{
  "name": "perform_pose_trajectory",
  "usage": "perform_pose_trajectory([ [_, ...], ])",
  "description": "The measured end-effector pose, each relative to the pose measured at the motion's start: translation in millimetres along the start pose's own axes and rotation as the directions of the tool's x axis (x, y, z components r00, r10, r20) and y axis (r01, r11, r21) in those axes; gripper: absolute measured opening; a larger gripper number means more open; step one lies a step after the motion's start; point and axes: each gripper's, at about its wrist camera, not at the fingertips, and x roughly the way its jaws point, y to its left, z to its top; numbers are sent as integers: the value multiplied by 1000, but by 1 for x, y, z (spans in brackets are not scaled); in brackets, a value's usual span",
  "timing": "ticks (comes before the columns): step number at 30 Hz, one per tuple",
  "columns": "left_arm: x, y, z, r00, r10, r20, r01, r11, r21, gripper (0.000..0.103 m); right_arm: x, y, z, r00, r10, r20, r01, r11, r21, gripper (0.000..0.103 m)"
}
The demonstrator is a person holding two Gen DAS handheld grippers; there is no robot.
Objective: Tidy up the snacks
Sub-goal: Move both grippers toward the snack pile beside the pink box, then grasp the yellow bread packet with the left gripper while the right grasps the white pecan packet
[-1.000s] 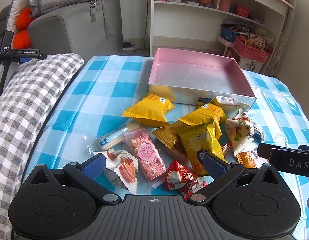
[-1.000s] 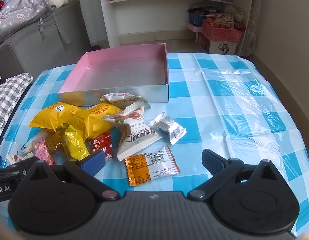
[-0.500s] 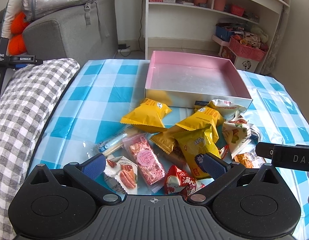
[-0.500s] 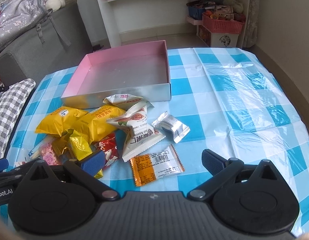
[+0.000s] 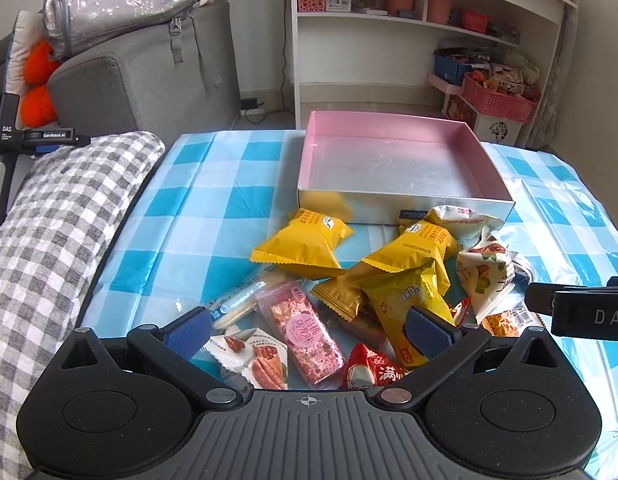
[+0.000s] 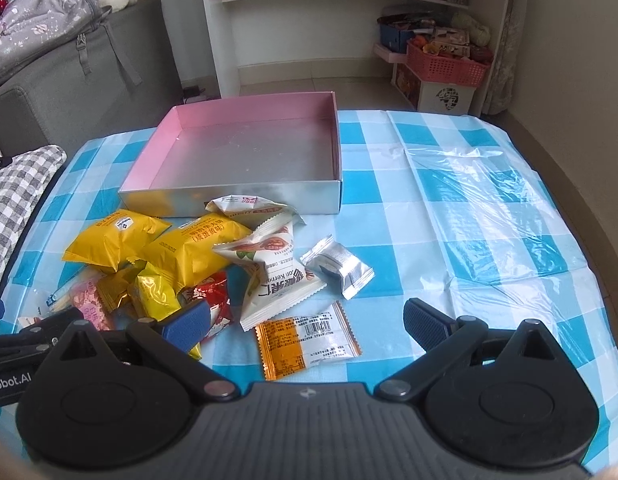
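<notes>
A pile of wrapped snacks lies on the blue checked tablecloth in front of an empty pink box (image 5: pixel 401 136) (image 6: pixel 245 120). It holds yellow packets (image 5: pixel 305 246) (image 6: pixel 117 242), a pink nougat bar (image 5: pixel 305 332), a red packet (image 5: pixel 369 372), a white nut packet (image 6: pixel 275 276), a silver packet (image 6: pixel 339 266) and an orange-and-white sachet (image 6: pixel 307 340). My left gripper (image 5: pixel 309 334) hangs open above the pink bar. My right gripper (image 6: pixel 305 322) hangs open above the orange sachet. Neither holds anything.
A grey checked cushion (image 5: pixel 57 220) lies along the table's left edge. Behind the table stand a grey sofa (image 5: pixel 149 76) with a silver bag and a white shelf unit (image 5: pixel 429 28) with baskets. Clear plastic film (image 6: pixel 489 208) covers the table's right side.
Both grippers have drawn back and risen a little, so the snack pile and pink box sit lower and farther in view. Both stay open and no snack has moved.
</notes>
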Motion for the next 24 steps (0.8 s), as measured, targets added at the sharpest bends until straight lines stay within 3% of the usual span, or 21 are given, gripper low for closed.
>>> perform_pose_trajectory([
  [7, 2, 2, 8, 999, -52, 17, 52, 999, 2, 103, 3, 0, 8, 999, 2, -46, -3, 1000, -17, 103],
  [16, 9, 8, 26, 995, -102, -22, 102, 995, 21, 103, 2, -7, 27, 1000, 8, -23, -9, 999, -30, 103],
  [24, 37, 27, 36, 987, -143, -80, 142, 990, -11, 103, 35, -18, 38, 979, 176, -101, -172, 984, 48, 100],
])
